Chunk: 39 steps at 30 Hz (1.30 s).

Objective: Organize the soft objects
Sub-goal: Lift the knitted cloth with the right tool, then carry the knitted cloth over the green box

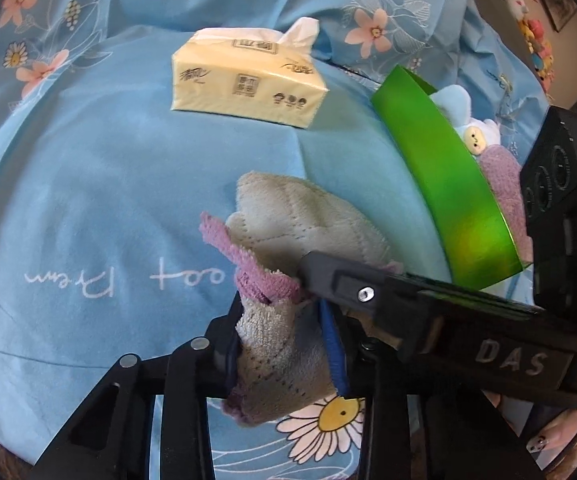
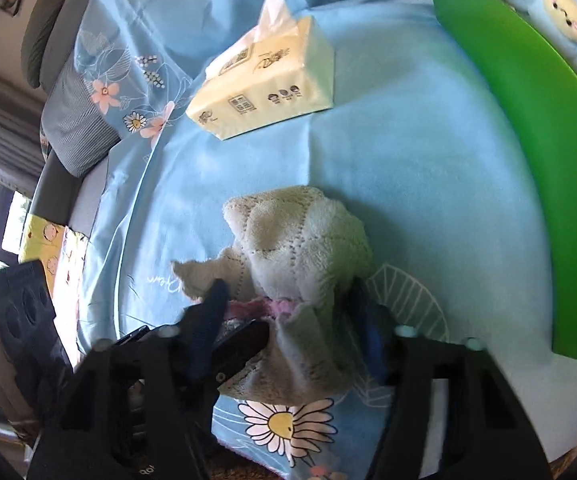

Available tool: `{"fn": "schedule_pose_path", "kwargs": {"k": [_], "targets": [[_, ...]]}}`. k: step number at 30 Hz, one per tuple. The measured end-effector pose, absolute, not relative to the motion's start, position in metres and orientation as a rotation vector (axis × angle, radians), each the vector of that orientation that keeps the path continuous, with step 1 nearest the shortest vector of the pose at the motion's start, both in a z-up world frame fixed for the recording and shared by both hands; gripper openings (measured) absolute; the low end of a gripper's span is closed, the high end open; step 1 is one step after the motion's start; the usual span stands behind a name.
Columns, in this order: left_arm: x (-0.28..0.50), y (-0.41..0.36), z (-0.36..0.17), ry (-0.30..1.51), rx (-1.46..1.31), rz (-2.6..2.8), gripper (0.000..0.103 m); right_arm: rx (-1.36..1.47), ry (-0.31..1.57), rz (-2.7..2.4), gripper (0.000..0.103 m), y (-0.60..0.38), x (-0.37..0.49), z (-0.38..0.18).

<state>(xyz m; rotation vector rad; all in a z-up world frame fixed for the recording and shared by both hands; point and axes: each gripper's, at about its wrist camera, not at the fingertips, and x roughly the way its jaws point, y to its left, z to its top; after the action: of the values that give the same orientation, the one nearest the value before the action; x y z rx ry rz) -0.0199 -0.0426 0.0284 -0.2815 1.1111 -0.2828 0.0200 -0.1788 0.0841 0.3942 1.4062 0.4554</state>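
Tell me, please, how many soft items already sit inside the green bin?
2 show: a pale blue plush doll against the green bin wall's far part, and a purple towel nearer the camera. The wall may hide more.

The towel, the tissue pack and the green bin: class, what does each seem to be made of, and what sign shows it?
Towel: fluffy terry-like cloth with stitched lines and a purple edge.
Tissue pack: thin, glossy printed plastic film, probably, with white paper tissue sticking out.
Green bin: smooth, shiny, thin stiff wall, likely plastic.
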Motion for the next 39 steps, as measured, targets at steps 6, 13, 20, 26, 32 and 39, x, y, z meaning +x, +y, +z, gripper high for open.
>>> {"fn": "schedule_pose_path", "kwargs": {"k": [6,13,20,26,32,39], "targets": [[-0.022,-0.056,0.045,1.070,-0.238,-0.305,0.030,0.497,1.386,0.494,0.032,-0.186,0.017,0.090],[-0.028,-0.071,0.088,0.959,-0.197,-0.350,0.030,0.514,1.244,0.491,0.032,-0.203,0.013,0.136],[-0.029,-0.101,0.132,0.847,-0.143,-0.433,0.030,0.528,1.090,0.447,0.033,-0.235,0.007,0.185],[-0.025,-0.145,0.156,0.784,-0.084,-0.539,0.030,0.549,0.989,0.361,0.034,-0.279,0.000,0.211],[-0.013,-0.196,0.160,0.776,-0.051,-0.640,0.030,0.573,0.932,0.255,0.034,-0.327,-0.005,0.220],[0.008,-0.247,0.151,0.825,-0.043,-0.734,0.030,0.643,0.920,0.141,0.034,-0.380,-0.005,0.210]]}}
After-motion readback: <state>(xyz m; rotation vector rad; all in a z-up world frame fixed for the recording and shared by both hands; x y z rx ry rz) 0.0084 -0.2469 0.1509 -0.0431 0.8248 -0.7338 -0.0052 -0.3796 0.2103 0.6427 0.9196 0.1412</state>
